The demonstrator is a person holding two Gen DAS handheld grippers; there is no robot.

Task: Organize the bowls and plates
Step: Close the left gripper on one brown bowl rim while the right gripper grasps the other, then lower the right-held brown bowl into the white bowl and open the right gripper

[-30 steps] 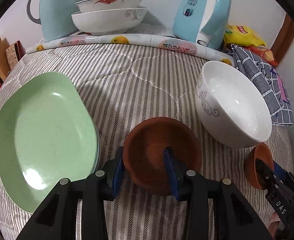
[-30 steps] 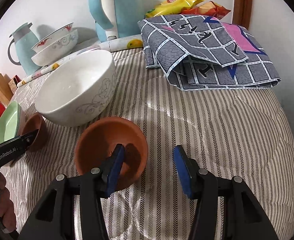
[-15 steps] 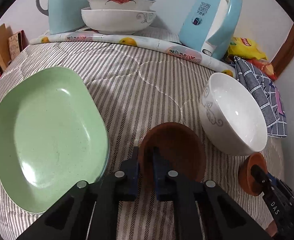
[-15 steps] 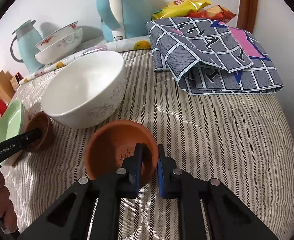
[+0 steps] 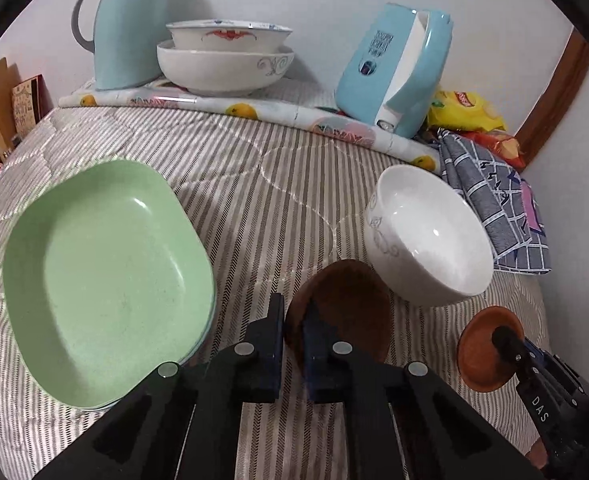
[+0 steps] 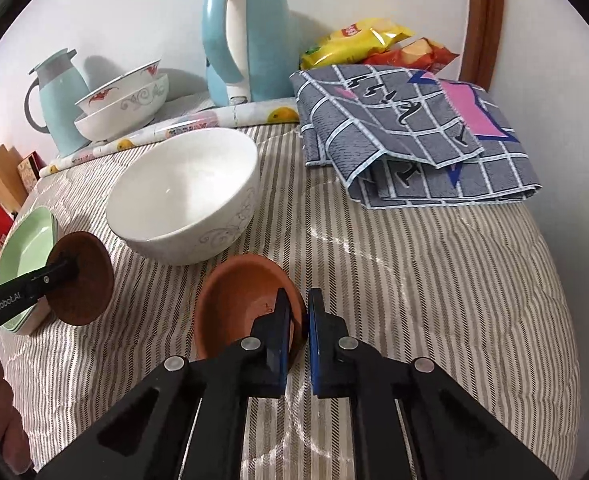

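Both hand-held clamps are pinching round, matte terracotta dishes by their rims: the left gripper [image 5: 293, 322] gripping the darker brown dish [image 5: 346, 312], the right gripper [image 6: 299, 320] gripping the orange dish [image 6: 238, 304], over the striped quilted cloth [image 6: 414, 280]

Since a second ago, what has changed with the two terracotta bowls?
Both jaws have just closed. The left hand-held gripper now pinches the rim of the darker terracotta bowl; the right hand-held gripper pinches the lighter terracotta bowl. Both bowls have tipped up off the striped cloth. The white bowl and green plates have not moved.
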